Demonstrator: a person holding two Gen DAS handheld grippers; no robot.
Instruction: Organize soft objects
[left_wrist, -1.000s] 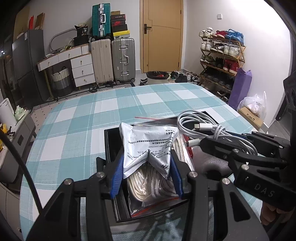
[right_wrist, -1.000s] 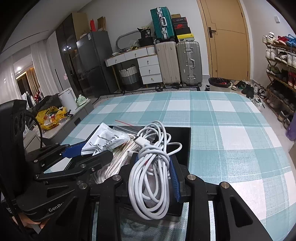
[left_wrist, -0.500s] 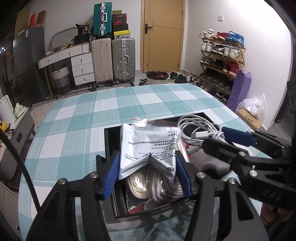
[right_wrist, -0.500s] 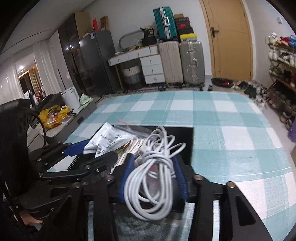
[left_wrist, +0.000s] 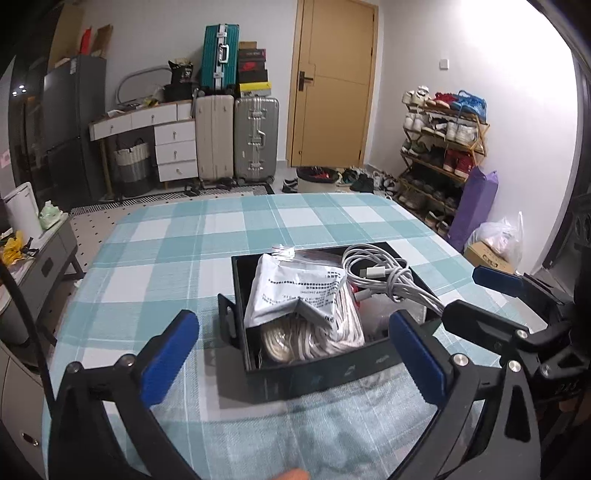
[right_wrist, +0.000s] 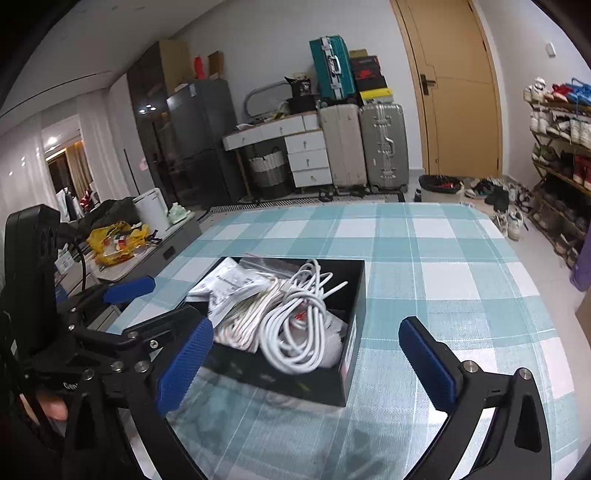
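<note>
A black box sits on the checked tablecloth. Inside lie a white printed pouch, a coil of cream rope and a bundle of white charging cable. My left gripper is open and empty, just in front of the box. My right gripper is open and empty, at the box's near side. Each gripper shows at the side of the other view.
The teal and white checked table stretches beyond the box. Suitcases, a drawer desk, a door and a shoe rack stand behind. A low cabinet is at the left.
Both grippers opened and pulled back. The left let go of the pouch and the right let go of the cable bundle; both now lie in the box.
</note>
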